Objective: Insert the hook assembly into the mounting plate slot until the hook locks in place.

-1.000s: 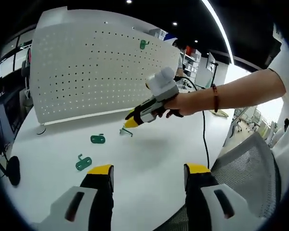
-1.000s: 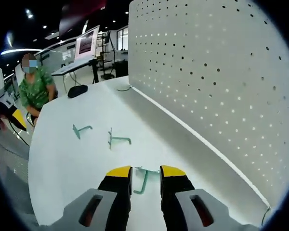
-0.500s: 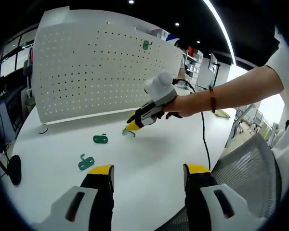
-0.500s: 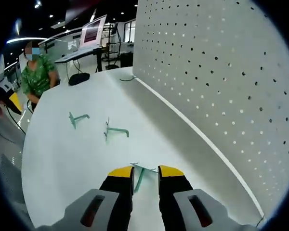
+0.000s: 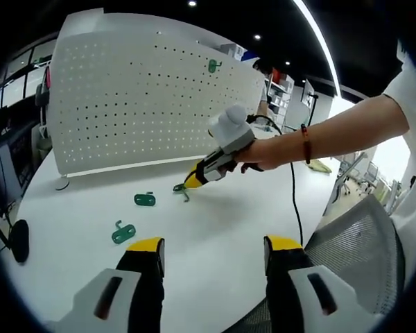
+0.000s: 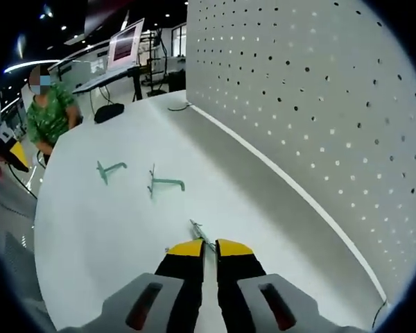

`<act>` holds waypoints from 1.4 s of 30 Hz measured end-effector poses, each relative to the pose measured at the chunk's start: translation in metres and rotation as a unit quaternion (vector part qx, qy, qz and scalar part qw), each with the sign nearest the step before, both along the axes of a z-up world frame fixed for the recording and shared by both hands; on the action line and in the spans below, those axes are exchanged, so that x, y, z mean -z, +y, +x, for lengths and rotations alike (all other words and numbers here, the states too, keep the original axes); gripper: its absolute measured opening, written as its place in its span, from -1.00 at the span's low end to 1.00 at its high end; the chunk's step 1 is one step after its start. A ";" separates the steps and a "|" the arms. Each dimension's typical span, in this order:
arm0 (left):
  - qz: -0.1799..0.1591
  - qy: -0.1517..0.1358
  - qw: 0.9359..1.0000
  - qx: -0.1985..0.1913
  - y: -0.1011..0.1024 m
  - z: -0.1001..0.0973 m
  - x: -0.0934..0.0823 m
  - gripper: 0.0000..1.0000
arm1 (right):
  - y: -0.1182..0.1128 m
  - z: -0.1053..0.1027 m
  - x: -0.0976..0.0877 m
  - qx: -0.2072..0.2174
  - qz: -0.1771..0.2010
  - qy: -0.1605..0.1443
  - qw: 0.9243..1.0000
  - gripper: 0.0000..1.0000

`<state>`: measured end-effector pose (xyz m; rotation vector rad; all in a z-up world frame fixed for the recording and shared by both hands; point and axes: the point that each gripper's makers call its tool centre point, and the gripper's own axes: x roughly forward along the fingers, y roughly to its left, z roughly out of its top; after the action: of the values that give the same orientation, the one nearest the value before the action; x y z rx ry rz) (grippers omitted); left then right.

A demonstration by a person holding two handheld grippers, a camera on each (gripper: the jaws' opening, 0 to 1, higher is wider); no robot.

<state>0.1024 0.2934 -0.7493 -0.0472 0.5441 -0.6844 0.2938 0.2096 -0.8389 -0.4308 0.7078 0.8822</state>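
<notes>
The right gripper (image 6: pixel 209 248) has its yellow-tipped jaws clenched almost together on a thin green hook (image 6: pixel 197 229), whose wire end pokes out just past the tips toward 11 o'clock. In the left gripper view the same right gripper (image 5: pixel 192 180) reaches in from 3 o'clock, the hook (image 5: pixel 182 190) dangling at its tip just above the counter (image 5: pixel 215 229). The left gripper (image 5: pixel 213 251) is released, jaws wide apart, holding nothing.

Beyond the clenched tips, two spare hooks lie on the counter at 10 and 11 o'clock, one (image 6: pixel 165 184) nearer, one (image 6: pixel 109 168) farther. The perforated mounting plate (image 6: pixel 319 104) stands upright at 1 to 3 o'clock, with a hook already hung (image 5: pixel 212 66) high on it.

The hook looks light, stiff and thin, so it could easily twist or slip between smooth pads. I would judge a hold on its flat backplate, with the prongs left free for the slot, to be safest
</notes>
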 end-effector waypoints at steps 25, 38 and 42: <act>-0.017 0.000 1.000 0.003 -0.005 0.002 -0.004 0.15 | -0.001 -0.003 -0.023 0.032 0.036 -0.017 0.999 -1.00; -0.021 -0.009 1.000 0.004 -0.005 0.007 -0.012 0.13 | 0.000 -0.009 -0.043 0.048 0.066 -0.036 0.996 -1.00; -0.027 -0.011 1.000 0.001 -0.004 0.008 -0.014 0.13 | 0.002 -0.012 -0.049 0.052 0.077 -0.042 0.995 -1.00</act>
<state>0.1107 0.2890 -0.7353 -0.0886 0.5040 -0.7002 0.2818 0.2117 -0.7900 -0.2894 0.5762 0.8094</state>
